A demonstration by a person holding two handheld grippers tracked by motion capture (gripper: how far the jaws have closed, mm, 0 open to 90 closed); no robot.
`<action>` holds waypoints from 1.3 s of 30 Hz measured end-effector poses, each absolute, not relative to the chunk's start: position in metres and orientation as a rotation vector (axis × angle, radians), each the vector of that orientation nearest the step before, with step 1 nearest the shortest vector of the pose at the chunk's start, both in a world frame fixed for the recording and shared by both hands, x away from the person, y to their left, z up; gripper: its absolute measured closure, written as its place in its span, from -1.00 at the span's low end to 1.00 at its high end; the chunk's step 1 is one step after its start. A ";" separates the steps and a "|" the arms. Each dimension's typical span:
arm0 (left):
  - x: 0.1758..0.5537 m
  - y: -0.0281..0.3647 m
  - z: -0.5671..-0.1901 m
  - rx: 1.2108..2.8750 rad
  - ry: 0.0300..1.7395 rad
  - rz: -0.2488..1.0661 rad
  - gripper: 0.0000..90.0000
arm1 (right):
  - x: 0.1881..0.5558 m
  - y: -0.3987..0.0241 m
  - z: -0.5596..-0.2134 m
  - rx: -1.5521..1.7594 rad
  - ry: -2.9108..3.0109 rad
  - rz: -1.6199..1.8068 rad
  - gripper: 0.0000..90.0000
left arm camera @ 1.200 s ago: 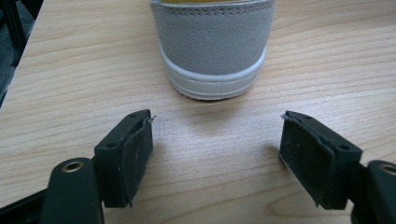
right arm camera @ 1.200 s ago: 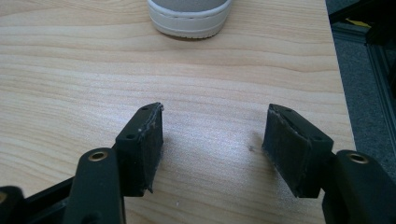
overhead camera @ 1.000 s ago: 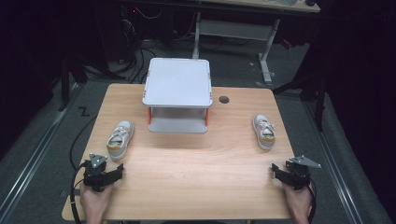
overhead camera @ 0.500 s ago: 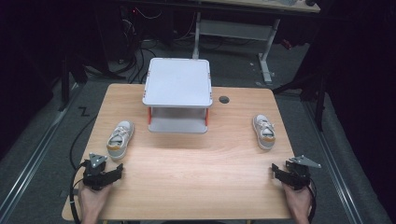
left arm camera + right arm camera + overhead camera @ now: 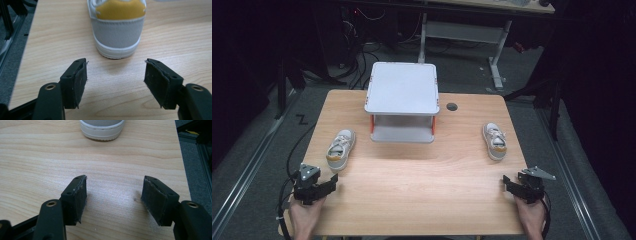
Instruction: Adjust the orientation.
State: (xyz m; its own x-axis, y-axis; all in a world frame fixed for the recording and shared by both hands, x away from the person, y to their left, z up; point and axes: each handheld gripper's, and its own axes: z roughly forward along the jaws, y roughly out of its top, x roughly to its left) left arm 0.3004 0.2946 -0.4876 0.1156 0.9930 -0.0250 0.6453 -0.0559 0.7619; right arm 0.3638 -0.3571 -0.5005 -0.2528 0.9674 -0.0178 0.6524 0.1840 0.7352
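high view: my left gripper [image 5: 328, 185] sits near the front-left corner of the bench [image 5: 422, 200], the left shoe [image 5: 340, 149] just ahead; right gripper [image 5: 510, 184] at the front-right, right shoe [image 5: 495, 141] farther off. the rack [image 5: 402, 102] stands clear behind.

left gripper view: jaws have just been closing a little, still apart, nothing between them. i'd square on the heel [image 5: 117, 37] and push straight in; the bench edge runs close on the left.

right gripper view: jaws open, empty, bare wood ahead, the drop-off near on the right.
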 end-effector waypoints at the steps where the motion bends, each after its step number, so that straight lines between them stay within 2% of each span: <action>1: 0.299 0.297 -0.481 1.765 1.592 0.707 -0.23 | 0.364 -0.357 -0.500 1.516 1.977 0.850 -0.17; 6: 0.297 0.303 -0.466 1.753 1.593 0.698 -0.17 | 0.364 -0.357 -0.500 1.515 1.977 0.850 -0.17; 7: 0.297 0.308 -0.458 1.726 1.576 0.658 -0.14 | 0.364 -0.357 -0.500 1.516 1.977 0.850 -0.17; 12: 0.304 0.313 -0.440 1.722 1.586 0.679 -0.08 | 0.364 -0.357 -0.500 1.515 1.976 0.849 -0.17; 18: 0.329 0.318 -0.419 1.743 1.634 0.688 0.02 | 0.364 -0.357 -0.501 1.516 1.976 0.849 -0.17; 32: 0.391 0.302 -0.435 1.956 1.694 0.658 0.13 | 0.364 -0.357 -0.500 1.517 1.976 0.849 -0.17; 39: 0.403 0.297 -0.445 1.999 1.704 0.632 0.40 | 0.364 -0.357 -0.500 1.516 1.976 0.849 -0.17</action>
State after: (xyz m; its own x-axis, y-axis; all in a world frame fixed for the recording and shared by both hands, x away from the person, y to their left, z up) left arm 0.4029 0.2974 -0.4445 0.1381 0.9885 0.0611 0.7896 -0.1472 0.5957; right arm 0.3638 -0.3571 -0.5005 -0.2507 0.9679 -0.0184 0.6527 0.1830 0.7352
